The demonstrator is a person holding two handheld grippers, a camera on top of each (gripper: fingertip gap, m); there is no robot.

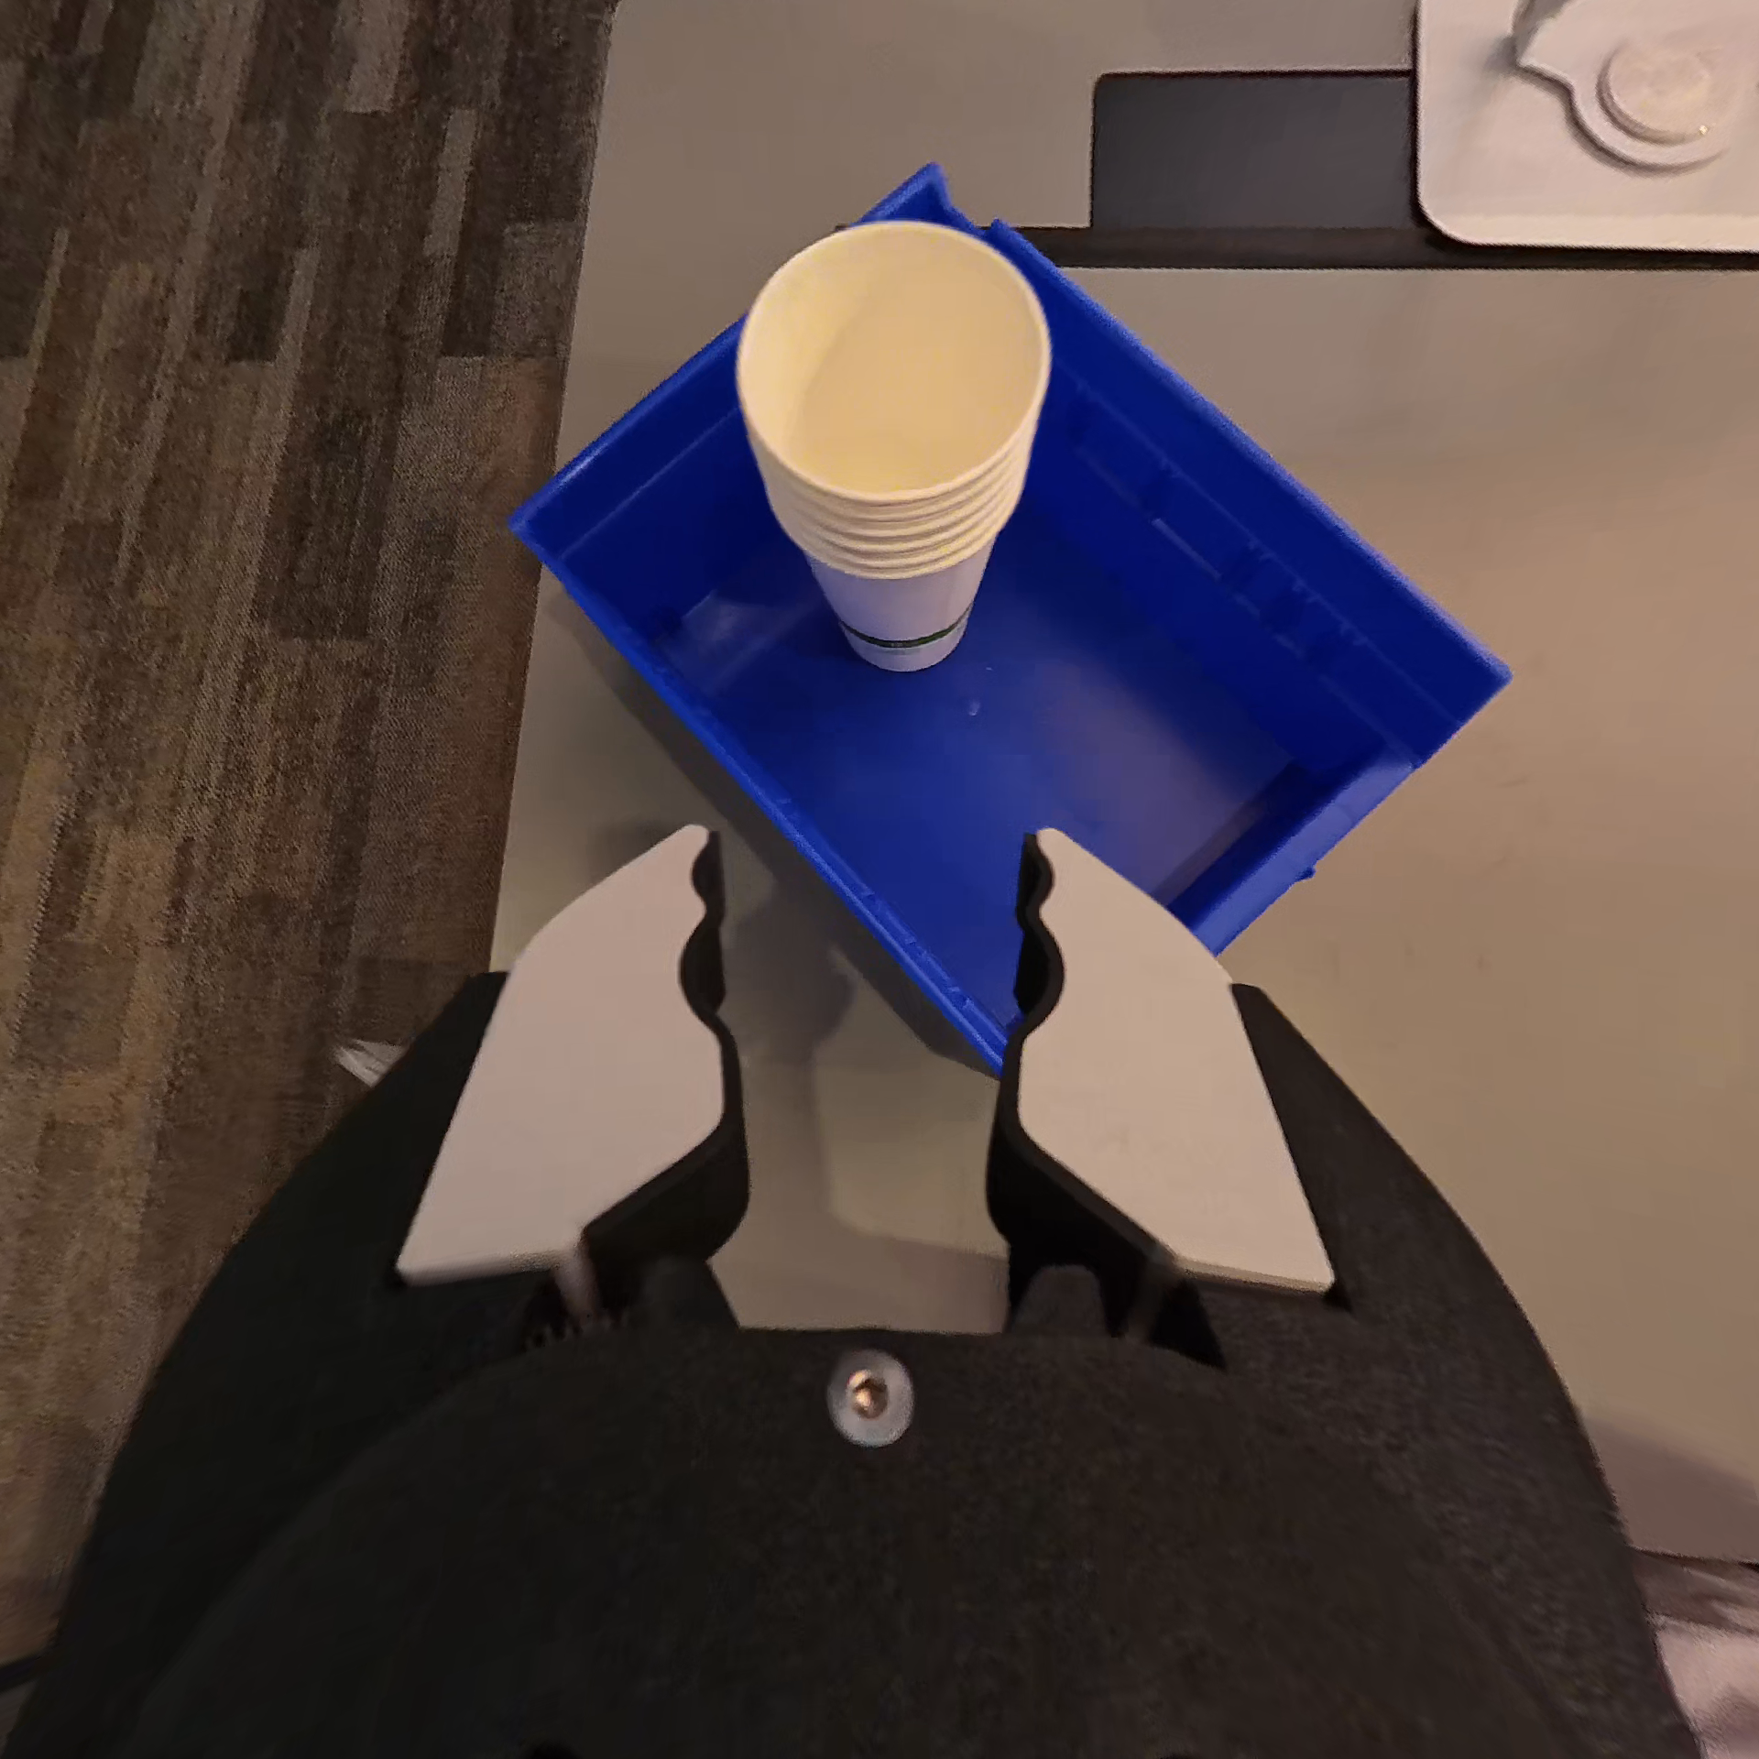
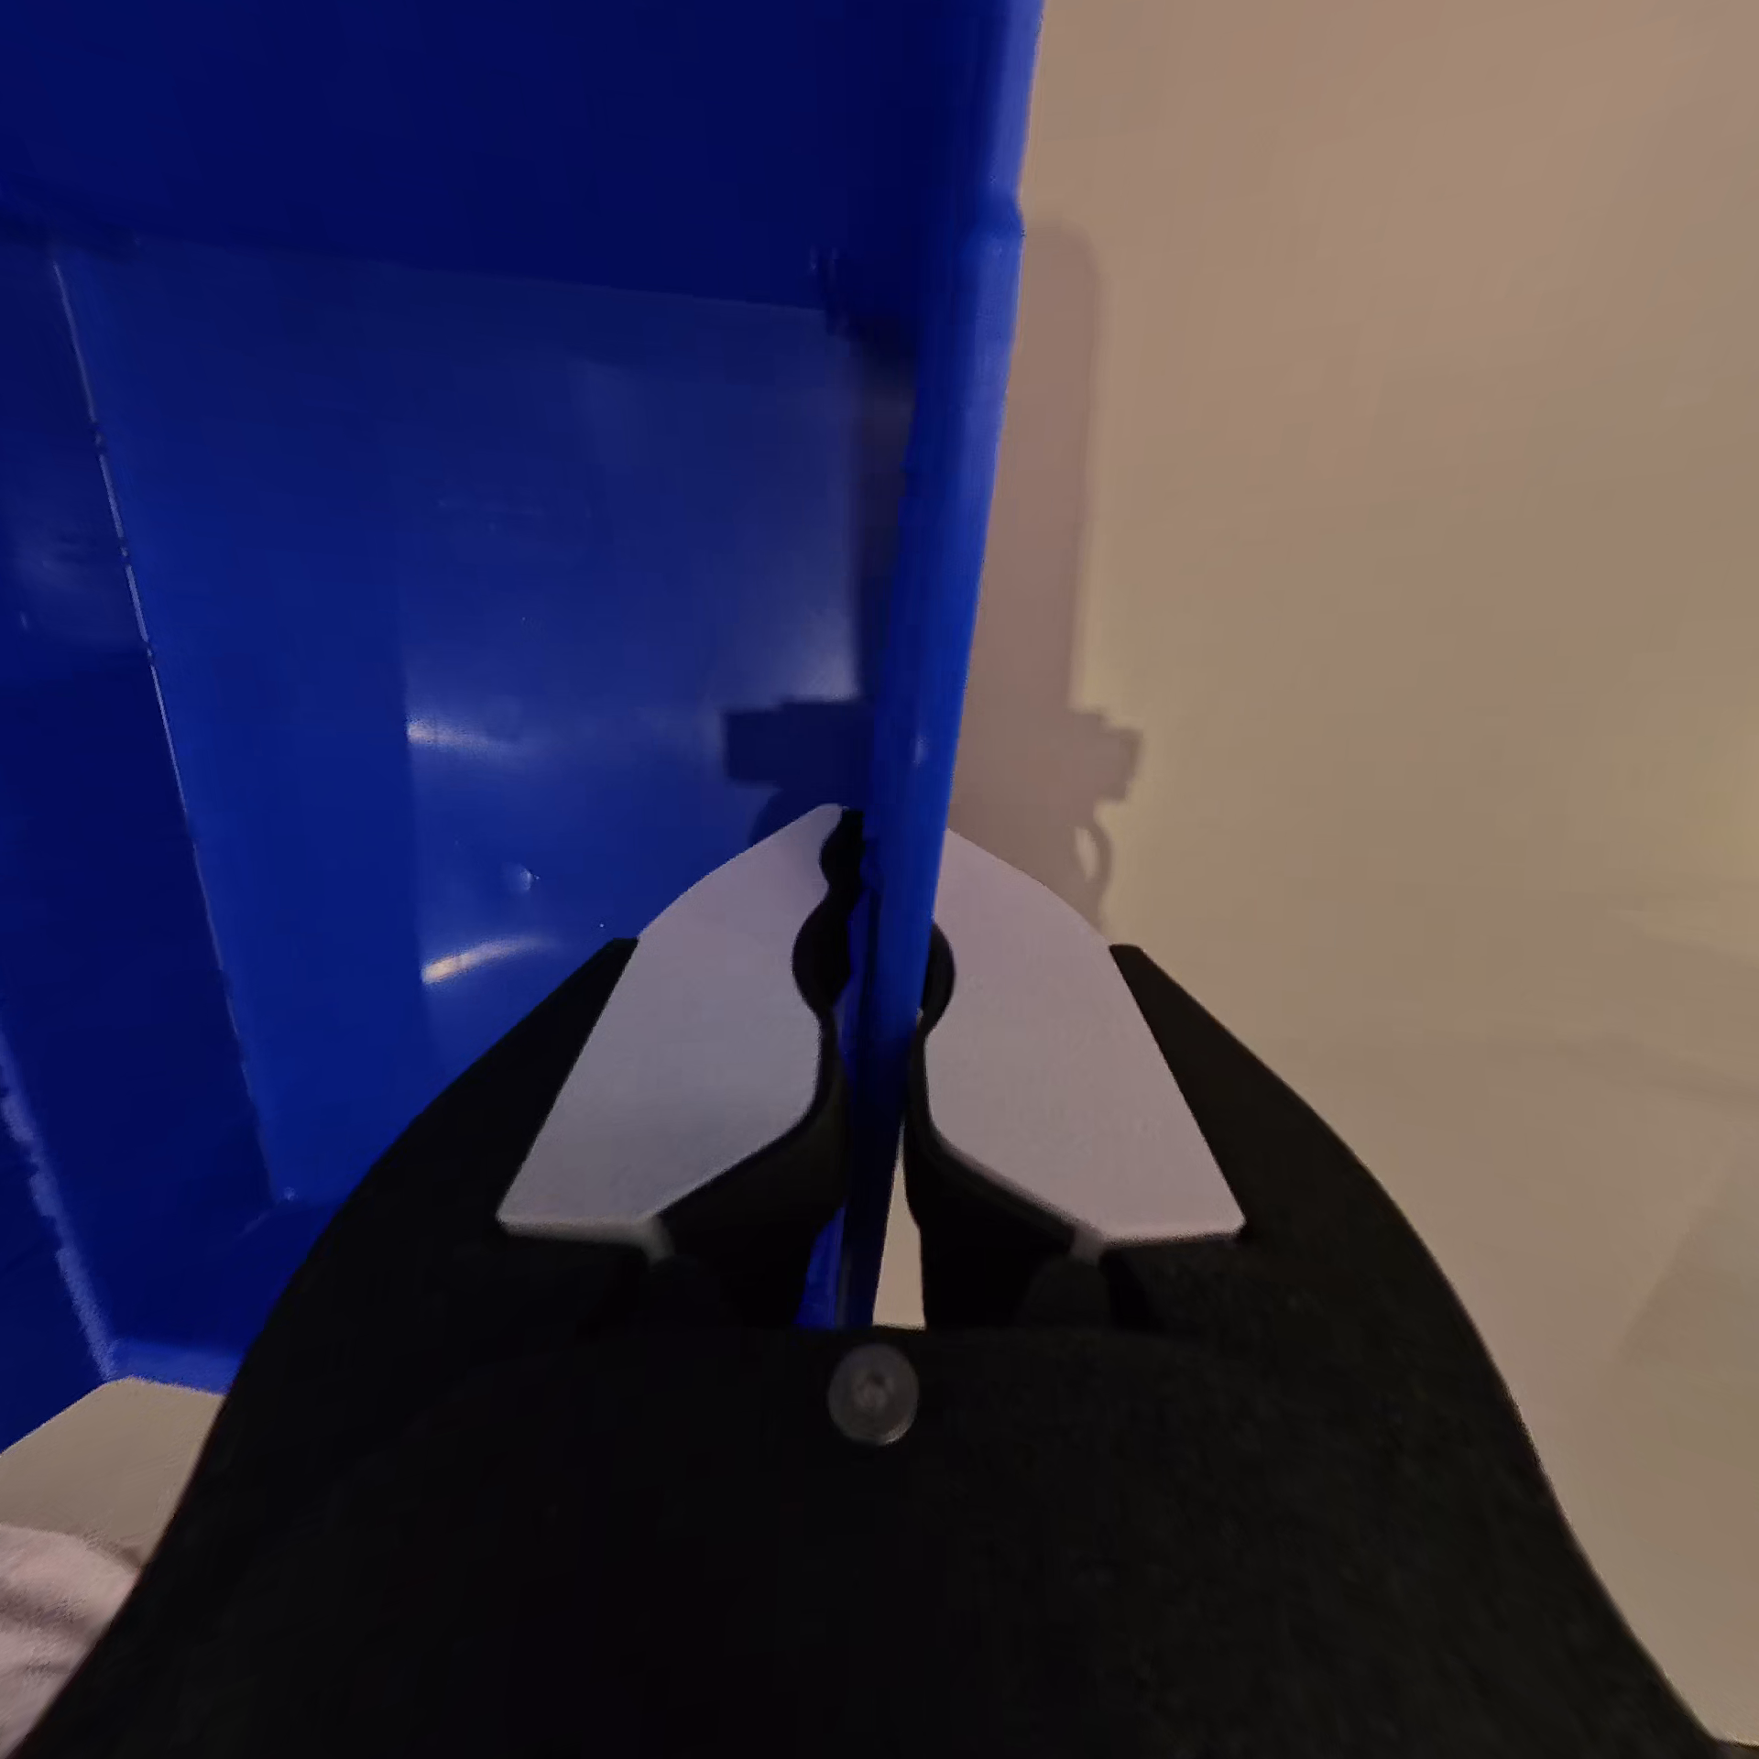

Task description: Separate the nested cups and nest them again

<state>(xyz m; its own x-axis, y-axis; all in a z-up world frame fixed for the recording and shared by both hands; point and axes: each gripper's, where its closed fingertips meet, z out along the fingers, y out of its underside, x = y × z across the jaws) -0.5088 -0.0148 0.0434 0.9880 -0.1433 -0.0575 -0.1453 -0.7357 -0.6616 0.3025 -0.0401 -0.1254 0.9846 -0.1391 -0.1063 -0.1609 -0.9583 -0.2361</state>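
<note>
We see the left claw [image 1: 868,838] spread wide and gripping nothing, low in the frame above the near corner of the blue bin [image 1: 952,809]. The right claw [image 2: 890,838] is clenched on the bin's [image 2: 476,571] side wall. The stack of nested cups [image 1: 895,447] stands upright inside the bin, upper centre. The bin sits on the grey desk [image 1: 1428,571].
</note>
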